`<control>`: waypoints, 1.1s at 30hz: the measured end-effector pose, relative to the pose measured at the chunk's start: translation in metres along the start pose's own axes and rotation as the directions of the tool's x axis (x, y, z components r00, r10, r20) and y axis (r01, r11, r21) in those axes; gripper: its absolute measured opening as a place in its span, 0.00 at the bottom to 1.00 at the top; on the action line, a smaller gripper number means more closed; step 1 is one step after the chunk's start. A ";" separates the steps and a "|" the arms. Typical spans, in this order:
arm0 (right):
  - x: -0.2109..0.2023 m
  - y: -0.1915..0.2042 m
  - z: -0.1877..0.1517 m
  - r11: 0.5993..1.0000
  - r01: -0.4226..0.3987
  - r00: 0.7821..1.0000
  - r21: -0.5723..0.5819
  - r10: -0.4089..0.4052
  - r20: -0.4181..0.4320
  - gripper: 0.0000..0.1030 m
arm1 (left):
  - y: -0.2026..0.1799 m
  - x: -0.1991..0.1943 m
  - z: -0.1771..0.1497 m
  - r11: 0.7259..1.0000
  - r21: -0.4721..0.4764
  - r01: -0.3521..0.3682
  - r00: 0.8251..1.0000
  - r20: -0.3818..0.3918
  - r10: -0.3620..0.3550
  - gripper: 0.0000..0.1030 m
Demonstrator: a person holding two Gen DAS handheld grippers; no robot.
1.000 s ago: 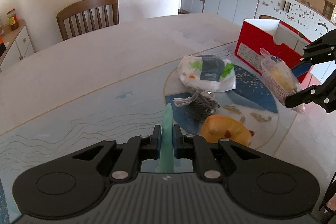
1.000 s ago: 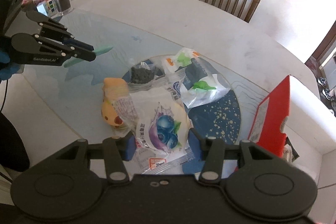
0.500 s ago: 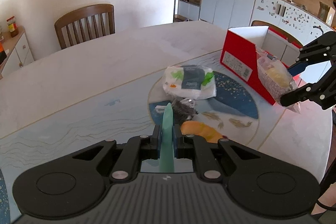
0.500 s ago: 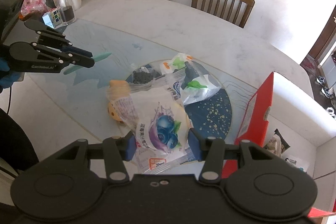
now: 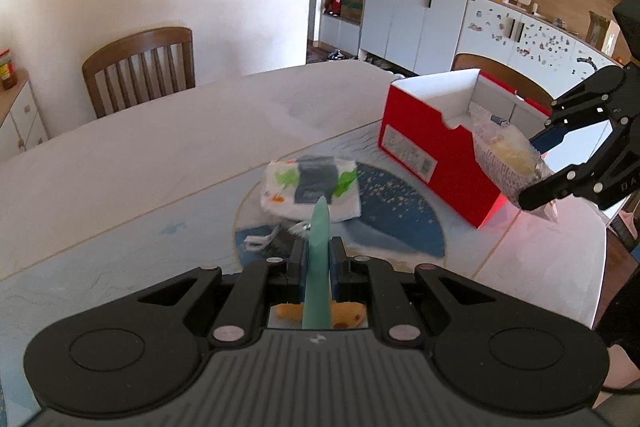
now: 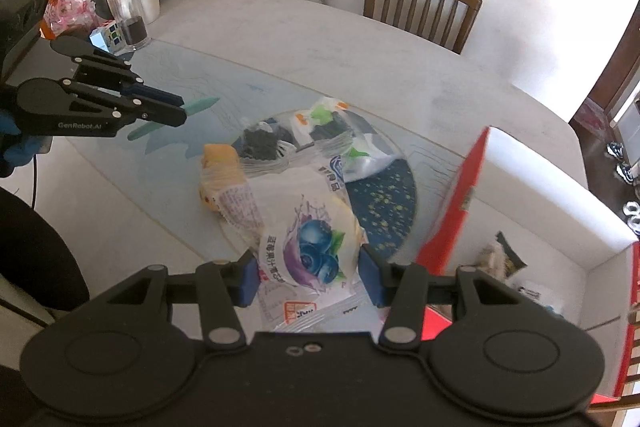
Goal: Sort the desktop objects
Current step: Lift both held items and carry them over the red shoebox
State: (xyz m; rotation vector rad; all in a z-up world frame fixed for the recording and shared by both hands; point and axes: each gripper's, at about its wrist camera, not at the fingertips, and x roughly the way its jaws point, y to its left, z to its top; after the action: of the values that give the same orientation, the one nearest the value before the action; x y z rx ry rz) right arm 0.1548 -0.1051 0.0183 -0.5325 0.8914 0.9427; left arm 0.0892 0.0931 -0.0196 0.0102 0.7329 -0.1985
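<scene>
My left gripper is shut on a thin teal stick that pokes out past its tips; the teal stick also shows in the right wrist view. My right gripper is shut on a blueberry bread packet and holds it in the air beside the red and white box. From the left wrist view the bread packet hangs at the near end of the red box. On the round blue mat lie a white and green packet, a bag of cable and an orange bun.
A wooden chair stands at the far side of the table. Jars, a cube and snack bags crowd the table's left corner in the right wrist view. Some packets lie inside the box. Cabinets line the back wall.
Both grippers have risen and moved towards the red box with their loads. The box now looks nearer in both views, and the bun has slipped under the left gripper's body.
</scene>
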 end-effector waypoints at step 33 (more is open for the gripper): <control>-0.041 -0.147 -0.043 0.986 0.144 0.989 0.080 -0.146 0.017 0.49 | -0.097 0.041 0.066 0.998 0.055 0.010 0.999 0.032 -0.012 0.09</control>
State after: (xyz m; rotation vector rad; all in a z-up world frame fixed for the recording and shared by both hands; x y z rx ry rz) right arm 0.2524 -0.2295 0.0325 -0.5117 0.8540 0.7772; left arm 0.1450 -0.0140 0.0082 0.0553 0.6953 -0.2288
